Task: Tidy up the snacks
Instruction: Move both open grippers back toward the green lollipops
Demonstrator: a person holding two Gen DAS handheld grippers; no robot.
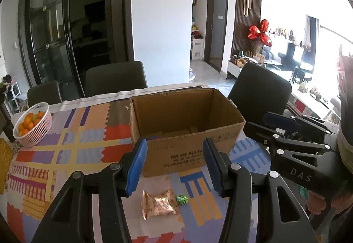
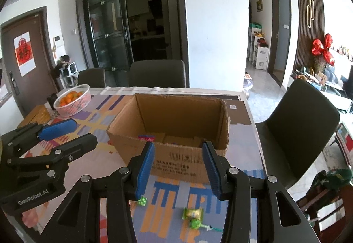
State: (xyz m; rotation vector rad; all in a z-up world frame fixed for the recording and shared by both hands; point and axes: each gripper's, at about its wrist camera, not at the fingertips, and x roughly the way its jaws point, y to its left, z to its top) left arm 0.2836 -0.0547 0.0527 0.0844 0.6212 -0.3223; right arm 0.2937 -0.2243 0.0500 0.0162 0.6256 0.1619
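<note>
While our left gripper (image 1: 174,168) and right gripper (image 2: 177,169) hang spread and empty, the snacks (image 1: 159,203) lie before the cardboard box (image 1: 187,124).

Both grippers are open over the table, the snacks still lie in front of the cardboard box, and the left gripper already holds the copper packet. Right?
Not quite. In the left wrist view the left gripper is open and holds nothing; the copper packet lies on the tablecloth below it. The rest stands: the right gripper is open too, and snacks lie before the cardboard box.
</note>
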